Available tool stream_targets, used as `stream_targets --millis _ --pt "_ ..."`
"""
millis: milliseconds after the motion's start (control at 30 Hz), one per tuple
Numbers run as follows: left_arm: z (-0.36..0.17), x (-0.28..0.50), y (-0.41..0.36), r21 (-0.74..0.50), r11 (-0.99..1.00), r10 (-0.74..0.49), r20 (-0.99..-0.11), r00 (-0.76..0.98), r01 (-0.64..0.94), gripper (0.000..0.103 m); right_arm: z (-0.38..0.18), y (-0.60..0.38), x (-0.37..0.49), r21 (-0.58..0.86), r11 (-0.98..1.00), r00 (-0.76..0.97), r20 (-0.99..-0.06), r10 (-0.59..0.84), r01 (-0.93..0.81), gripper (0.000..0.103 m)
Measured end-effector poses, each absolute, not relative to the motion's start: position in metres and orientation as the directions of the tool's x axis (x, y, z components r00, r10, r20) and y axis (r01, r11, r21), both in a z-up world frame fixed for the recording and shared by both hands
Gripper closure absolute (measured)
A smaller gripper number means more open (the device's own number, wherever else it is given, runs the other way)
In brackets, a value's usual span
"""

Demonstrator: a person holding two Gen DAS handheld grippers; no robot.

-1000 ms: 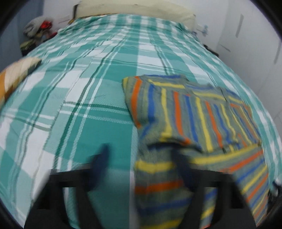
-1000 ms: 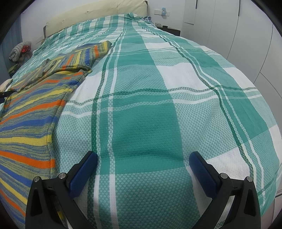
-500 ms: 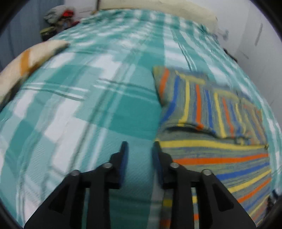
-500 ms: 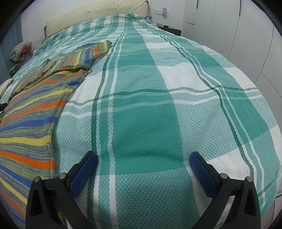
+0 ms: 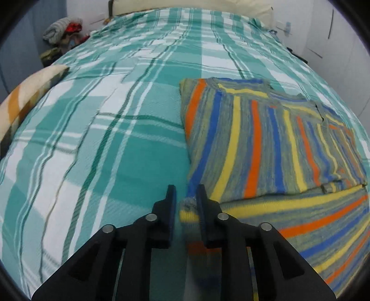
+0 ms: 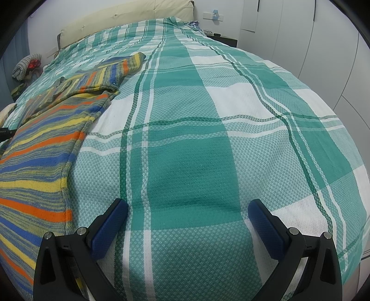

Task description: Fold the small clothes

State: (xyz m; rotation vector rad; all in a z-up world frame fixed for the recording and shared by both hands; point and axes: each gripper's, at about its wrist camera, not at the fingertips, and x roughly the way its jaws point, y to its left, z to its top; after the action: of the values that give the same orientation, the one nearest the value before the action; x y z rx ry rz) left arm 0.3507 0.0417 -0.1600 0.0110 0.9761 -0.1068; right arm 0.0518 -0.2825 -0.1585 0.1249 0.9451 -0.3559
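Nearest in the left wrist view, the left gripper (image 5: 186, 208) points down at the near left corner of the striped garment (image 5: 266, 143); its jaws have just been closing and stand narrow, with a bunched bit of the garment's edge between them, though whether the pads press it I cannot tell for blur; the right gripper (image 6: 187, 222) hangs with jaws spread wide over bare green-and-white plaid bedcover (image 6: 208, 129), holding nothing, the garment's hem just to its left; the garment lies flat on the bedcover, its upper part folded over so those stripes run lengthwise across the sideways stripes beneath; farther left, a cream and orange cushion (image 5: 25, 101) sits at the bed's edge; beyond, a heap of clothes (image 5: 62, 32) lies beside the bed; a cream headboard (image 6: 120, 20) and white wardrobe doors (image 6: 300, 34) close the far end.
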Motion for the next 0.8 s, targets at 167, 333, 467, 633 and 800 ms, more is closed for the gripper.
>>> stream_targets --millis 167,333,467,633,800 --pt "-0.144 0.325 0.056 -0.031 0.997 -0.064 -0.838 0.542 0.071 0.053 -0.158 -0.283 0.053 -0.049 0.935 0.528 -0.814 -0.241 0.351 0.0" --pt "-0.133 0.273 0.092 -0.027 0.999 -0.033 -0.825 0.564 0.02 0.012 -0.158 -0.283 0.053 -0.05 0.935 0.528 -0.814 -0.242 0.352 0.0" --pt "-0.138 0.233 0.115 0.024 1.0 0.01 -0.818 0.575 0.017 0.009 -0.158 -0.283 0.053 -0.053 0.932 0.531 -0.81 -0.25 0.358 0.0" --pt "-0.167 0.209 0.147 0.077 0.996 0.085 -0.822 0.563 -0.038 0.002 -0.159 -0.282 0.05 -0.059 0.931 0.539 -0.802 -0.26 0.361 0.0" --pt "-0.177 0.205 0.162 -0.014 0.999 0.012 -0.831 0.555 -0.044 0.0 -0.16 -0.281 0.049 -0.061 0.931 0.542 -0.799 -0.262 0.36 0.0"
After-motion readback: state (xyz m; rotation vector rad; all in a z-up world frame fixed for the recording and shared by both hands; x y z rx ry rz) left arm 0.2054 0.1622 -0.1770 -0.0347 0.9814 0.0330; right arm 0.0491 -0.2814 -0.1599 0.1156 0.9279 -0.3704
